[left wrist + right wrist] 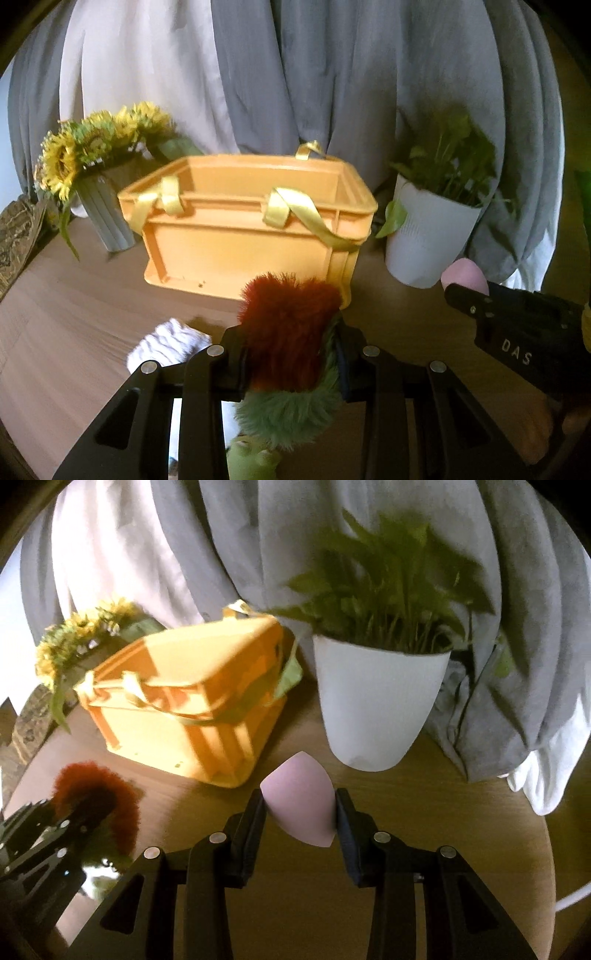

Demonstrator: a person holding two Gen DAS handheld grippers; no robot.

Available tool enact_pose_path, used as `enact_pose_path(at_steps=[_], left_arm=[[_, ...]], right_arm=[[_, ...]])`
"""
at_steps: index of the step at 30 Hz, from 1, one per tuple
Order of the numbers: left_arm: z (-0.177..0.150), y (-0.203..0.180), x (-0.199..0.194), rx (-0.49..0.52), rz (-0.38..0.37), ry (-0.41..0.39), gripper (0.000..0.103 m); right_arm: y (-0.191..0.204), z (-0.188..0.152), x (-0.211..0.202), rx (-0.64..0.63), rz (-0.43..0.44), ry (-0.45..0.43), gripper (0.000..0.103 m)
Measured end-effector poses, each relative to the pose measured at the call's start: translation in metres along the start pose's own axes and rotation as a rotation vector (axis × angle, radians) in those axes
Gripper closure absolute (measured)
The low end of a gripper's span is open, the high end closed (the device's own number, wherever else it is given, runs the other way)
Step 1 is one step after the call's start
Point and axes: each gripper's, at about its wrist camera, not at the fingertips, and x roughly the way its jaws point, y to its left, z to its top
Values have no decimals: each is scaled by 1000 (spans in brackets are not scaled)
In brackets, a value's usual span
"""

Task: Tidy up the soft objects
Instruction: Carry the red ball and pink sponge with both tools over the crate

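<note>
My left gripper (291, 332) is shut on a furry toy (288, 332) with red hair and a green body, held above the wooden table in front of the orange crate (240, 243). The right gripper (300, 805) is shut on a pink teardrop sponge (299, 808), held to the right of the crate and before the white plant pot (373, 709). In the left wrist view the right gripper (458, 291) enters from the right with the pink sponge (463, 275) at its tip. In the right wrist view the left gripper (85, 805) and the red toy (96, 790) show at lower left. A white knitted cloth (166, 345) lies on the table, left of the toy.
The orange crate has yellow ribbon handles (295, 210) and an open top. A grey vase with sunflowers (103, 210) stands at its left, the white plant pot (424, 236) at its right. Grey and white curtains (295, 74) hang behind. The round table edge (543, 849) curves at right.
</note>
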Motion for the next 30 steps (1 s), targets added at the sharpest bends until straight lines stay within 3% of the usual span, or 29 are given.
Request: enact_pose_path(at_steps=[19, 30], left_arm=[[27, 71, -70, 56, -125, -112, 70], [51, 109, -89, 104, -180, -175, 70]], right_arm=[[84, 3, -85, 64, -55, -135, 64], [127, 12, -104, 123, -63, -212, 64]])
